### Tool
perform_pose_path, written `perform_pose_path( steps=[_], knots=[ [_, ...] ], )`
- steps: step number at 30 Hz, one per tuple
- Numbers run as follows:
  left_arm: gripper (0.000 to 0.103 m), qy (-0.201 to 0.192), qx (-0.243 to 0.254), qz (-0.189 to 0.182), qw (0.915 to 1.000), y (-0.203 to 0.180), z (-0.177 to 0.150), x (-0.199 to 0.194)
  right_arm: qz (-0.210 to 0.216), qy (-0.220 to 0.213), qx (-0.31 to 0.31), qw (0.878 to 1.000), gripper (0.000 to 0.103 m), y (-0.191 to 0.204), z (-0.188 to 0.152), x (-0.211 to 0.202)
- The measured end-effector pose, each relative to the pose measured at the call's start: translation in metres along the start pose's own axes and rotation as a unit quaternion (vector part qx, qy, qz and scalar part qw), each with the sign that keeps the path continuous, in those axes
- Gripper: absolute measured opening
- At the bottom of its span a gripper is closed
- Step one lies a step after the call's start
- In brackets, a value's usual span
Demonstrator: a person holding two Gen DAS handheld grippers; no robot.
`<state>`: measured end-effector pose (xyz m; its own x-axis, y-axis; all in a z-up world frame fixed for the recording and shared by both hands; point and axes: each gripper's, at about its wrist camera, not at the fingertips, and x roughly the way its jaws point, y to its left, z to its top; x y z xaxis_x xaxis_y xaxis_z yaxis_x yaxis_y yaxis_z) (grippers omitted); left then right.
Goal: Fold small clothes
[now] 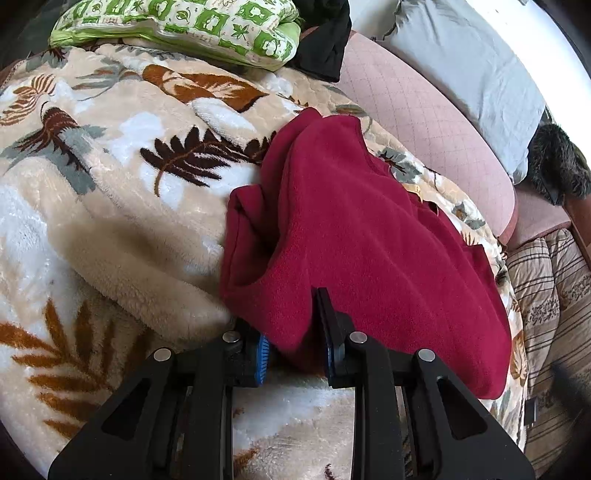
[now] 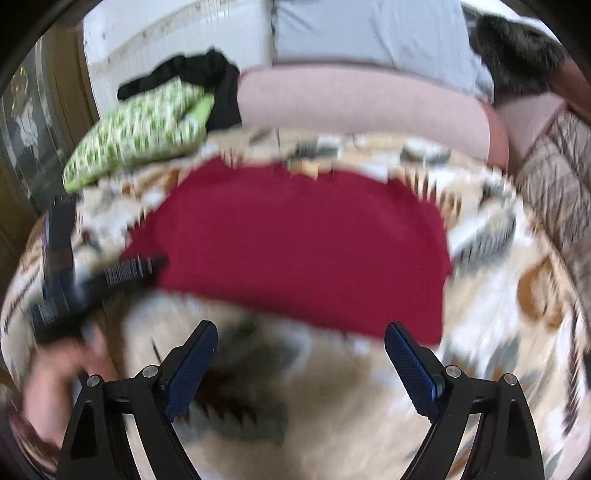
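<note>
On the leaf-patterned blanket (image 1: 110, 192) covering the bed lies one dark red fleece garment (image 1: 362, 236), already doubled over itself on its left side, which suggests a fold is partly made. The left hand-held gripper (image 1: 295, 343) has a corner of the near hem between its fingers, the cloth bunched there; the fingers look drawn in on the fleece, probably to lift that edge across for the next fold. The right hand-held gripper (image 2: 301, 363) hangs above bare blanket just short of the garment's near edge, its two blue-padded fingers spread wide and holding nothing, likely waiting to take the other corner. That view is blurred, so fine detail is lost. Counted: one red garment, two grippers, one green-and-white patterned cushion (image 1: 184, 26) at the far side, one black cloth (image 1: 325, 40) beside it, one pink quilted pad (image 1: 417, 122) and one grey pillow (image 1: 465, 70) beyond. No second small garment is plainly visible.
</note>
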<state>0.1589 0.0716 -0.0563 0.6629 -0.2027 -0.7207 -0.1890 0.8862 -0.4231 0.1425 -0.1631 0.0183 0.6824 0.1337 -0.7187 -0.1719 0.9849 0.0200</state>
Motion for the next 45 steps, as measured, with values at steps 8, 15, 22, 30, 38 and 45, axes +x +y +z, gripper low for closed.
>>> perform_pose_path(
  steps=[8,15,22,30,38,45],
  knots=[
    [0.022,-0.006,0.01,0.012,0.9999,-0.005,-0.002,0.0,0.181,0.082,0.03,0.98,0.091,0.041,0.118,0.068],
    [0.017,-0.027,0.067,0.058,0.9957,-0.022,-0.006,-0.003,0.234,0.174,0.051,0.955,0.091,0.097,0.157,0.164],
    [0.009,-0.057,0.135,0.087,0.9855,-0.047,-0.01,-0.01,0.219,0.236,0.048,0.946,0.091,0.134,0.171,0.223],
    [0.008,-0.113,0.19,0.077,0.9722,-0.067,-0.016,-0.03,0.129,0.298,-0.041,0.945,0.085,0.169,0.194,0.264],
    [0.007,-0.124,0.208,0.066,0.9679,-0.072,-0.02,-0.032,0.029,0.339,-0.139,0.93,0.054,0.191,0.191,0.29],
    [0.007,-0.117,0.208,0.063,0.9691,-0.074,-0.022,-0.029,0.001,0.349,-0.142,0.926,0.062,0.197,0.196,0.297]
  ],
)
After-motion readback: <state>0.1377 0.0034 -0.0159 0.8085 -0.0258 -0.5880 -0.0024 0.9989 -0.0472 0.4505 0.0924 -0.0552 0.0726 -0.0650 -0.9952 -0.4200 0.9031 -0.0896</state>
